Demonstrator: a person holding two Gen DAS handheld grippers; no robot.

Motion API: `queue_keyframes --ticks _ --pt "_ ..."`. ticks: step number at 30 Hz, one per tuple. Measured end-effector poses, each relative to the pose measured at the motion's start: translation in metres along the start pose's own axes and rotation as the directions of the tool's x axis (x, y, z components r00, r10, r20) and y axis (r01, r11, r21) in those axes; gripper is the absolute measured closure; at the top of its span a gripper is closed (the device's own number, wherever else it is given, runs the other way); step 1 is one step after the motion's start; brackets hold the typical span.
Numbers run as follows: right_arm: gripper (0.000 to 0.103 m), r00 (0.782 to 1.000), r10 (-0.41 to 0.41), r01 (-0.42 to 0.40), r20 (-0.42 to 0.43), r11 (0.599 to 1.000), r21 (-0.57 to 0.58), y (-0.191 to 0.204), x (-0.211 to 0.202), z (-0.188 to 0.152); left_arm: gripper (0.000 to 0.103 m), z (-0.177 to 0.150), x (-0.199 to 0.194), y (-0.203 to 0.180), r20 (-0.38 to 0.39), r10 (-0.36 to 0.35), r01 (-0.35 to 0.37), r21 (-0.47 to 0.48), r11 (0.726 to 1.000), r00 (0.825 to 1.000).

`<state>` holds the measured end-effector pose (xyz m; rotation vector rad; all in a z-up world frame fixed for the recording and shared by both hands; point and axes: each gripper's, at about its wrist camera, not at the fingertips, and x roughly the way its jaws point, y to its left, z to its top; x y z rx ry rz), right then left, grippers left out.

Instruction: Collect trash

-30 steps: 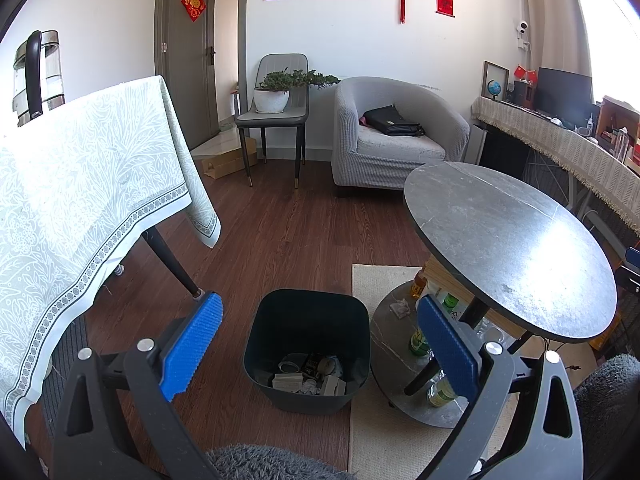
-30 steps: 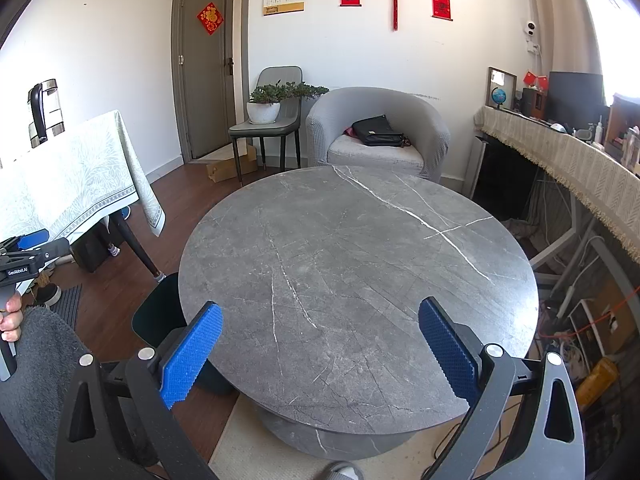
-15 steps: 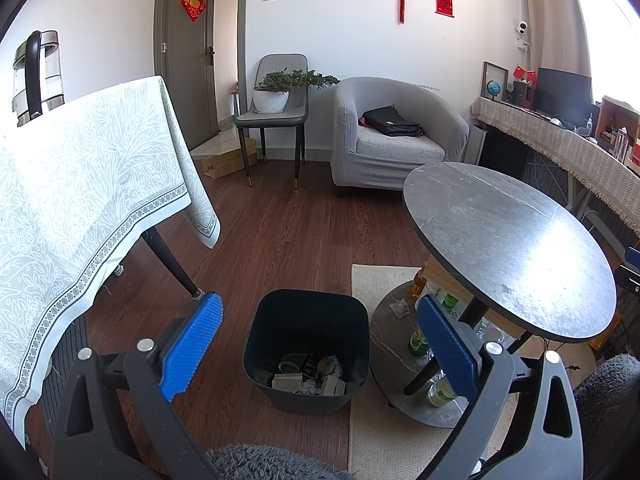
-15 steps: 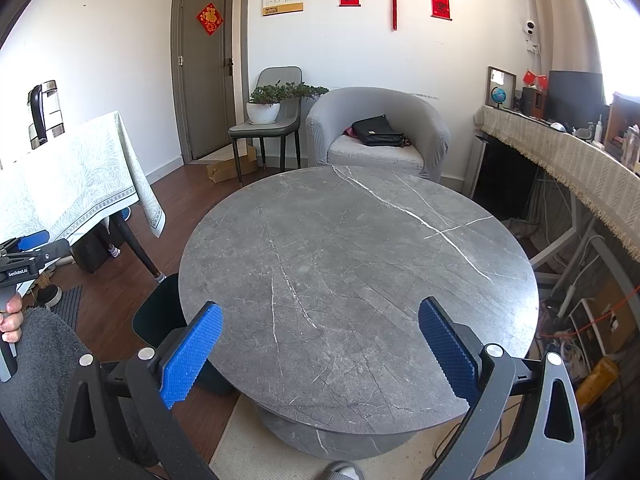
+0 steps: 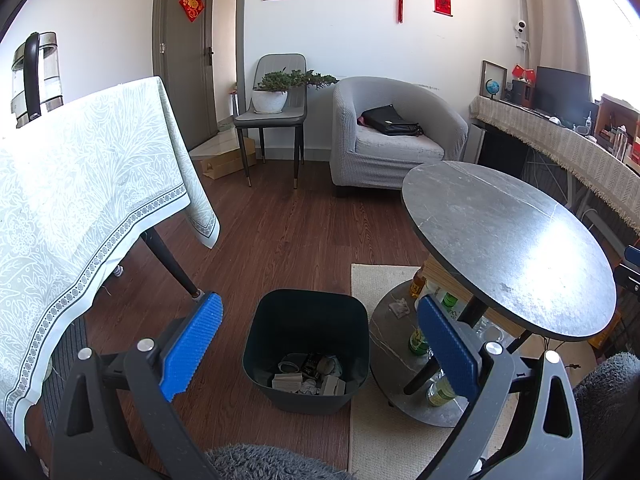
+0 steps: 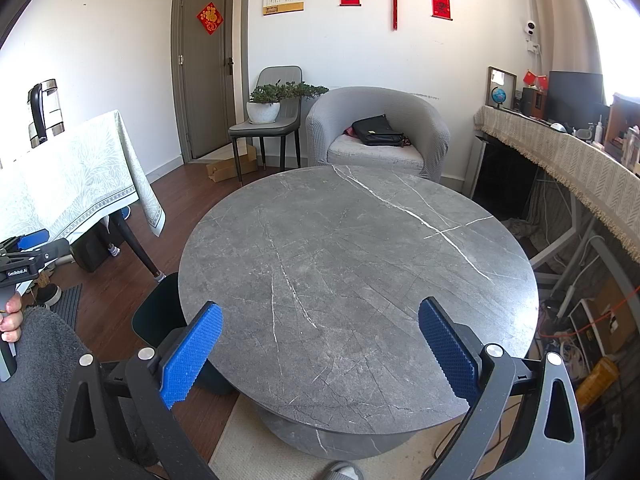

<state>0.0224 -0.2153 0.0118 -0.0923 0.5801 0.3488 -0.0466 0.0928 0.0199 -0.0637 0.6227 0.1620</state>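
A dark bin (image 5: 306, 344) stands on the wooden floor beside the round grey marble table (image 5: 504, 240). Crumpled paper and small boxes of trash (image 5: 308, 374) lie at its bottom. My left gripper (image 5: 320, 344) hovers open above and in front of the bin, nothing between its blue pads. My right gripper (image 6: 320, 352) is open over the near part of the marble tabletop (image 6: 360, 264), which carries nothing. From the right wrist view a corner of the bin (image 6: 160, 312) shows beyond the table's left edge, and the left gripper (image 6: 28, 256) is held in a hand at far left.
Bottles (image 5: 420, 340) and a crumpled scrap (image 5: 400, 307) sit on the table's lower shelf. A cloth-covered table (image 5: 80, 200) stands left, its leg (image 5: 168, 264) near the bin. A beige rug (image 5: 380, 280), armchair (image 5: 392, 140), chair with plant (image 5: 276, 108) and long sideboard (image 5: 560, 160) ring the room.
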Motion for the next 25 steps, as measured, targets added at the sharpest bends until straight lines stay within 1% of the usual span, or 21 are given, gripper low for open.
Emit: queue_keyframes --ticks 16,19,25 --pt "0.004 1.0 -0.001 0.001 -0.001 1.0 -0.001 0.0002 -0.0001 0.0003 0.003 -0.0003 0.0003 -0.002 -0.001 0.0 0.0 0.001 1.0 1.0" --pt "0.004 1.0 0.0 0.0 -0.001 1.0 -0.001 0.0003 -0.0001 0.0003 0.003 -0.0008 0.0019 -0.0028 -0.008 -0.022 0.022 0.006 1.0 1.0" --pt "0.004 1.0 -0.001 0.001 -0.002 1.0 -0.001 -0.0004 0.0001 -0.0001 0.003 -0.0024 0.0037 -0.0024 -0.014 -0.009 0.009 -0.002 1.0 1.0"
